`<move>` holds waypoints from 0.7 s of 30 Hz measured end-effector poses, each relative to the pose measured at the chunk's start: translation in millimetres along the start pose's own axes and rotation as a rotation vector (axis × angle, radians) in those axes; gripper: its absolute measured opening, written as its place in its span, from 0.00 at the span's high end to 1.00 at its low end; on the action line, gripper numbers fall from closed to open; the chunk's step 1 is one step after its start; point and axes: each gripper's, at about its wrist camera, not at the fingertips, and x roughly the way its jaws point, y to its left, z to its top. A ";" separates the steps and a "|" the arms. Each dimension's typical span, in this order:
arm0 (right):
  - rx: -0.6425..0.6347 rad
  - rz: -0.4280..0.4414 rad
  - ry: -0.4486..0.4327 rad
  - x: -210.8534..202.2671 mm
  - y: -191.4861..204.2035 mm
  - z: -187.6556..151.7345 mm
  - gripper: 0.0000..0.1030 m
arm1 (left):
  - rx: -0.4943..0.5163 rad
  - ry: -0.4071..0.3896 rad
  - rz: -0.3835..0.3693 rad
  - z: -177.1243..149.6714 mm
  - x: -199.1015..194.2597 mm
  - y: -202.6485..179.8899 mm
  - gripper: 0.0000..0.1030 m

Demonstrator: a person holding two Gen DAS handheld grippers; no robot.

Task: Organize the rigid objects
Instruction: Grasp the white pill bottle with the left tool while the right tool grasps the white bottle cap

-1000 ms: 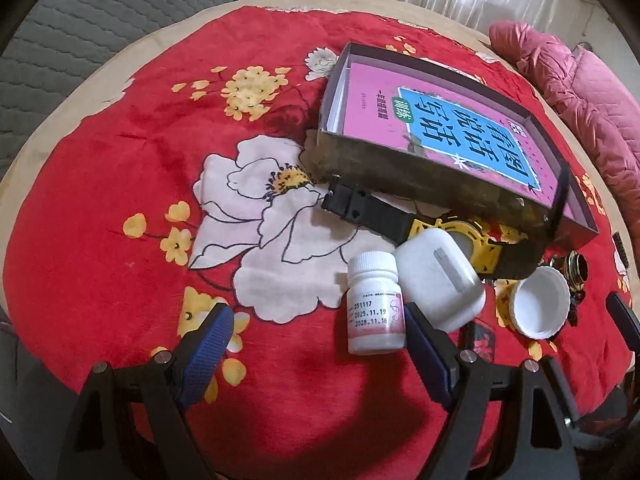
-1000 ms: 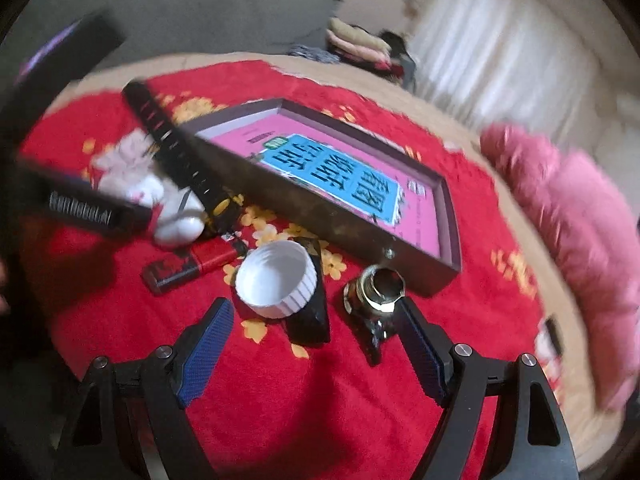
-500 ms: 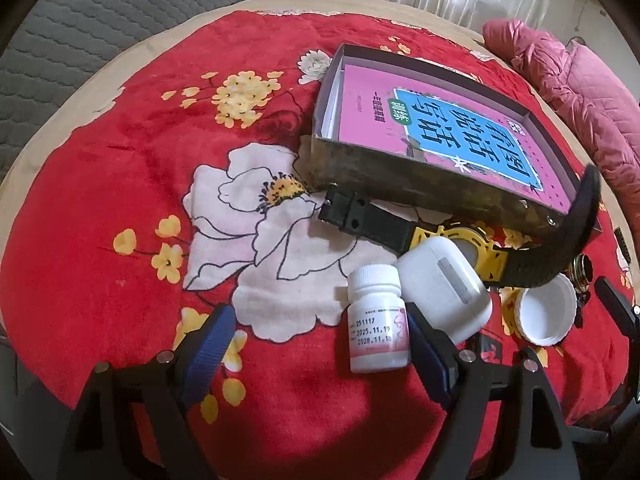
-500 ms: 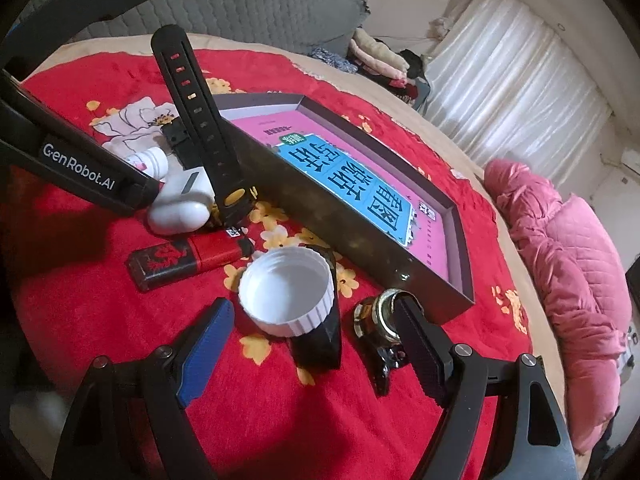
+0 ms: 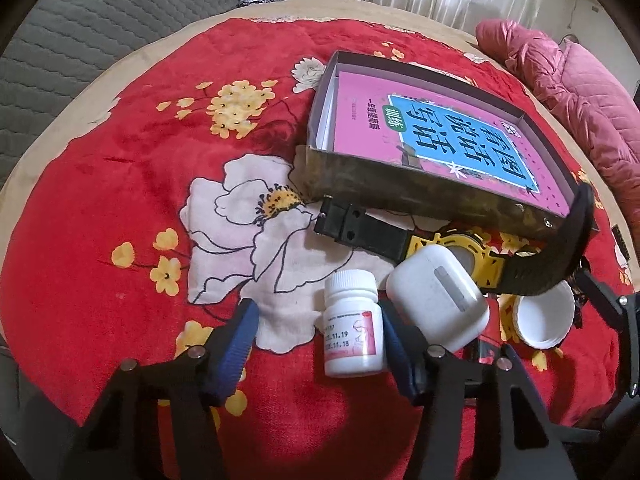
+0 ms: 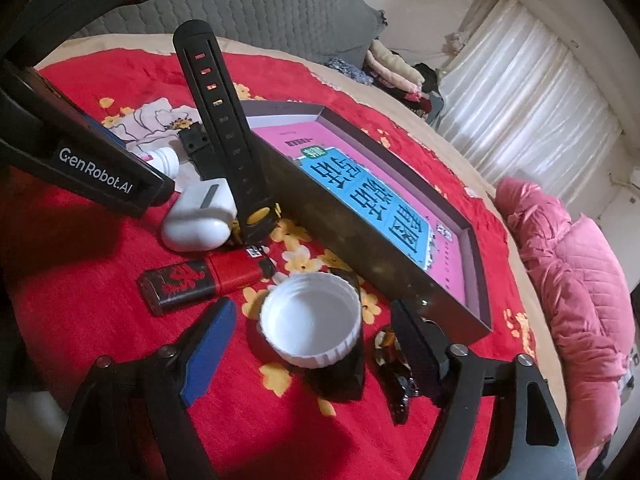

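A dark shallow box (image 5: 404, 190) (image 6: 360, 236) holds a pink and blue book (image 5: 448, 140). In front of it lie a black and yellow watch (image 5: 372, 236) (image 6: 224, 148), a white earbud case (image 5: 438, 304) (image 6: 200, 216), a white pill bottle (image 5: 352, 324), a white cap (image 5: 546, 318) (image 6: 310, 322) and a red and black lighter (image 6: 200, 280). My left gripper (image 5: 316, 344) is open, the bottle just inside its right finger. My right gripper (image 6: 312, 348) is open around the white cap, which rests on a black object (image 6: 340, 376).
The red floral blanket (image 5: 120, 200) covers a round table. A small brass and black item (image 6: 394, 364) lies by my right finger. A pink quilted coat (image 6: 580, 272) lies at the far right. A grey quilted sofa (image 5: 80, 20) stands behind.
Both grippers have moved forward and lower. The bottle now sits closer to my left gripper's right finger, and the white cap now lies between my right gripper's fingers.
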 end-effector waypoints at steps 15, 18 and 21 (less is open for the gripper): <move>0.085 0.102 -0.007 8.8 -13.1 3.6 0.49 | 0.008 -0.007 -0.004 -0.7 1.9 -0.4 0.43; 0.135 0.134 -0.013 7.0 -21.9 4.6 0.50 | 0.014 -0.011 -0.006 -0.7 1.0 -1.0 0.46; 0.180 0.154 -0.020 5.0 -30.2 3.7 0.50 | 0.017 -0.014 -0.009 -1.2 0.2 -1.0 0.50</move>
